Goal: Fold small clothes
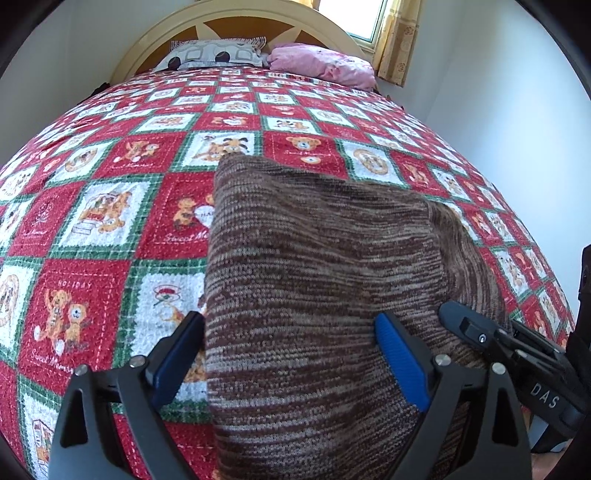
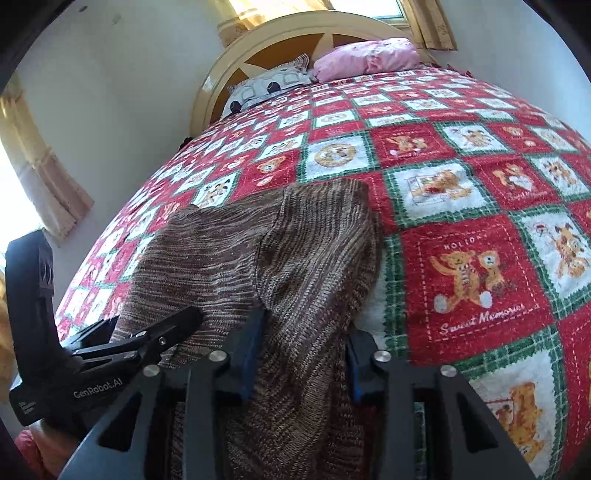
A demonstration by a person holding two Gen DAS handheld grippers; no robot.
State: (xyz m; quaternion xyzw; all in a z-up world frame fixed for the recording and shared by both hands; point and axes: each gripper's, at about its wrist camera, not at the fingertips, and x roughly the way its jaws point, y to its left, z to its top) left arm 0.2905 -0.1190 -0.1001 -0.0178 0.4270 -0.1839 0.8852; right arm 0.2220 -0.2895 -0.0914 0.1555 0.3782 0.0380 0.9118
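Observation:
A brown striped knit garment [image 1: 317,280] lies on the red, white and green teddy-bear bedspread [image 1: 110,221], near the bed's foot. My left gripper [image 1: 291,354] is open, its blue pads [image 1: 400,363] wide apart over the garment's near left part. My right gripper [image 2: 301,354] is open around a raised fold of the same knit [image 2: 295,266], with a blue pad [image 2: 251,354] on each side of the cloth. Each gripper shows in the other's view: the right one at the right of the left wrist view [image 1: 495,339], the left one at the left of the right wrist view [image 2: 147,339].
The bedspread [image 2: 480,221] covers the whole bed. A patterned white pillow [image 1: 210,55] and a pink pillow [image 1: 321,64] lie against the curved headboard [image 1: 236,18]. A window with yellow curtains [image 1: 399,40] is behind. White walls stand on both sides.

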